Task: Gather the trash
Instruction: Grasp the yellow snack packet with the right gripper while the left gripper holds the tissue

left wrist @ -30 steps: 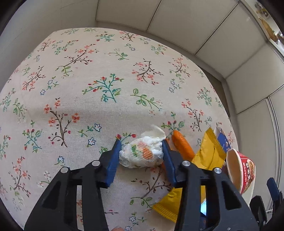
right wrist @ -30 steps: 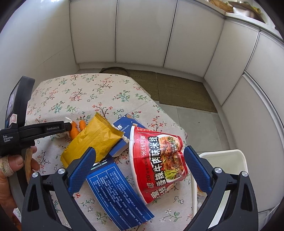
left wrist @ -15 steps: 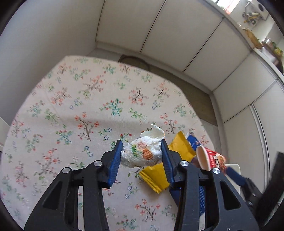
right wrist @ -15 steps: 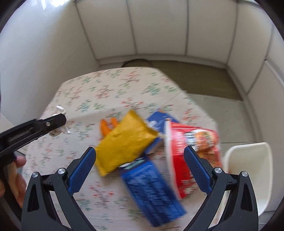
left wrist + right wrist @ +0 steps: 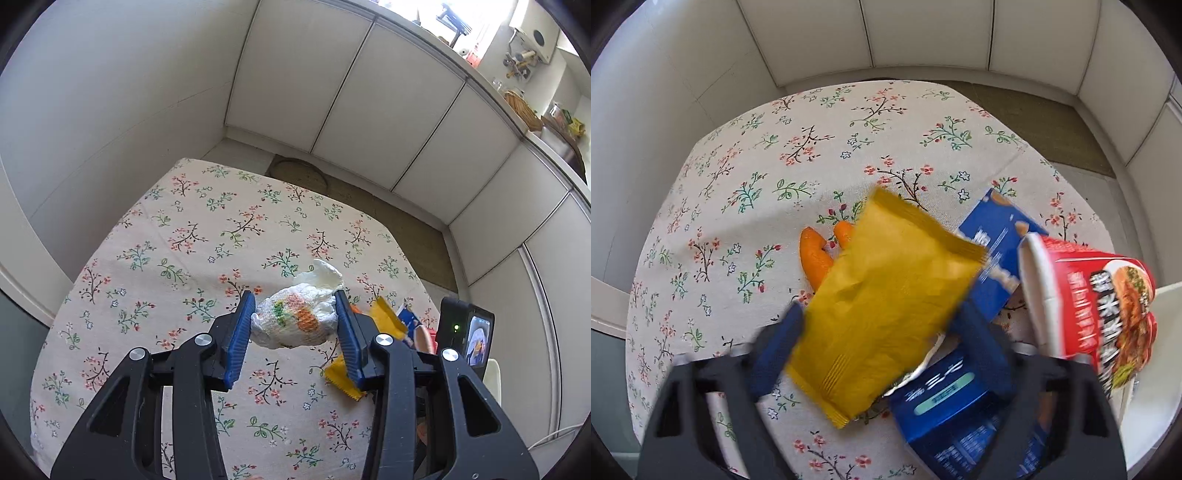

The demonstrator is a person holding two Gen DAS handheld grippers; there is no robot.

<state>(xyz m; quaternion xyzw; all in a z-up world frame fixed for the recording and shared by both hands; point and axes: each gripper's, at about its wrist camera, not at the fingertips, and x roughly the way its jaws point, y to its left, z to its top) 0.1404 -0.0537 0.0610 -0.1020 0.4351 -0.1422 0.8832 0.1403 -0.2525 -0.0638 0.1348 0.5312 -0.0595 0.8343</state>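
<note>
My left gripper (image 5: 293, 303) is shut on a crumpled white tissue wad (image 5: 291, 326) with orange and green print, held up above the floral tablecloth (image 5: 207, 236). In the right wrist view my right gripper (image 5: 881, 314) hangs low over a yellow snack packet (image 5: 886, 288). Its jaws are closing, with the packet between the blurred blue fingers (image 5: 786, 332), which stand at its two side edges. I cannot see them squeezing it. The packet lies on the cloth, partly over a blue box (image 5: 993, 240).
Two orange carrot-like pieces (image 5: 812, 254) lie left of the packet. A red noodle cup (image 5: 1104, 295) lies on its side at the right, and a second blue box (image 5: 945, 410) is in front. A white bin (image 5: 1161, 325) stands past the table's right edge.
My left gripper rose with the tissue wad, away from the cloth. My right gripper swung left from around the noodle cup, dropped over the yellow packet, and its jaws narrowed.
</note>
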